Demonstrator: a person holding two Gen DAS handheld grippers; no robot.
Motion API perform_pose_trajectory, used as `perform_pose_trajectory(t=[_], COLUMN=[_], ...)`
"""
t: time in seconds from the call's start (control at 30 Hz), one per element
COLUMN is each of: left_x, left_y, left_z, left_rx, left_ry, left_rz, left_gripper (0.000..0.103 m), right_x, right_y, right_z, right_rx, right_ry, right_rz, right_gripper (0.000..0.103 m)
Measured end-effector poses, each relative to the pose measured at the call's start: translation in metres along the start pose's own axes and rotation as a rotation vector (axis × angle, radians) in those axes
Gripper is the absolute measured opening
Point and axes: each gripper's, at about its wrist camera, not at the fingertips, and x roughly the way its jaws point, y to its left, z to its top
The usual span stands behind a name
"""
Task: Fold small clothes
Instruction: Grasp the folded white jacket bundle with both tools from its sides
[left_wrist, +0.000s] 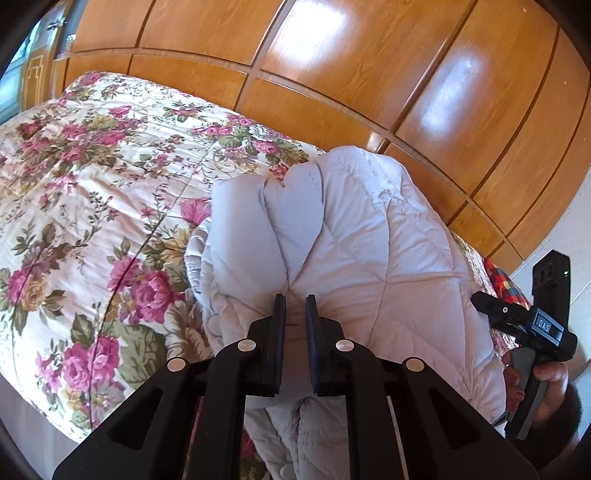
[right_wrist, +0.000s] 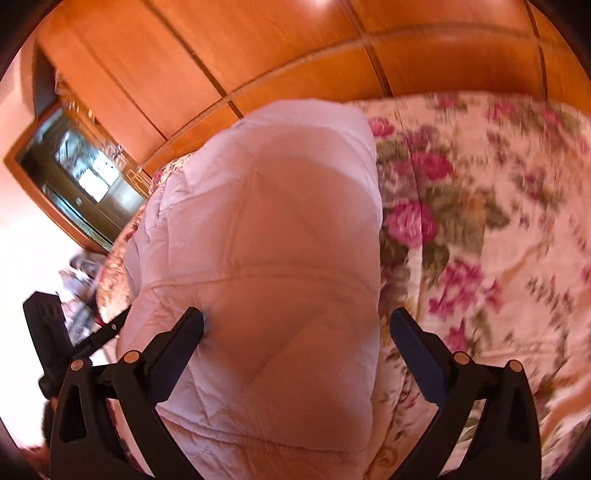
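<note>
Jacket (left_wrist: 354, 236): a pale, quilted, padded garment lying bunched on the bed (left_wrist: 85, 192), at the bed's edge nearest the wardrobe (left_wrist: 369, 74). Diamond stitching crosses its surface; a gathered, elasticated hem or cuff shows at its left side in the left wrist view. In the right wrist view the jacket (right_wrist: 266, 258) fills the centre of the frame, and that view is motion-blurred.

Bed: covered by a cream spread with pink roses and green leaves. A wide stretch of spread lies bare to the left of the jacket in the left wrist view and to its right in the right wrist view (right_wrist: 480, 221). The bed's near edge curves along the lower left of the left wrist view. A corner of red checked cloth (left_wrist: 498, 277) shows at the bed's edge beyond the jacket.

Left gripper (left_wrist: 295, 306): the 2 fingers stand almost together, with a narrow gap, tips at the jacket's surface. Whether fabric is pinched cannot be told.

Right gripper (right_wrist: 295, 328): spread wide, 1 finger pressing the jacket's left side, the other over the spread, clear of the jacket. Seen from the left wrist view, its body (left_wrist: 532, 321) carries a label reading "DAS", and a hand (left_wrist: 543, 384) grips its handle.

Wardrobe: glossy wooden panels directly behind the bed.
</note>
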Motion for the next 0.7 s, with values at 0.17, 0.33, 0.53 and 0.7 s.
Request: perform_pose_trajectory(t=[0.17, 0.33, 0.53, 0.7], left_x=[-0.006, -0.017, -0.009, 0.011], left_y=[0.001, 0.001, 0.013, 0.042], left_z=[-0.002, 0.003, 0.003, -0.007], left_rx=[-0.009, -0.042, -0.113, -0.299], left_ry=[0.010, -0.007, 0.052, 0.140], left_rz=[0.011, -0.028, -0.071, -0.205], left_gripper=[0.009, 0.070, 0.083, 0.083], right_x=[-0.002, -0.015, -0.008, -0.001], right_y=[-0.006, -0.009, -0.029, -0.037], right_z=[-0.003, -0.002, 0.000, 0.000], right_rx=[0.062, 0.067, 0.133, 0.167], right_ry=[0.017, -0.008, 0.035, 0.070], right_rz=[0.056, 0.082, 0.145, 0.202], right_gripper=[0.101, 0.101, 0.101, 0.101])
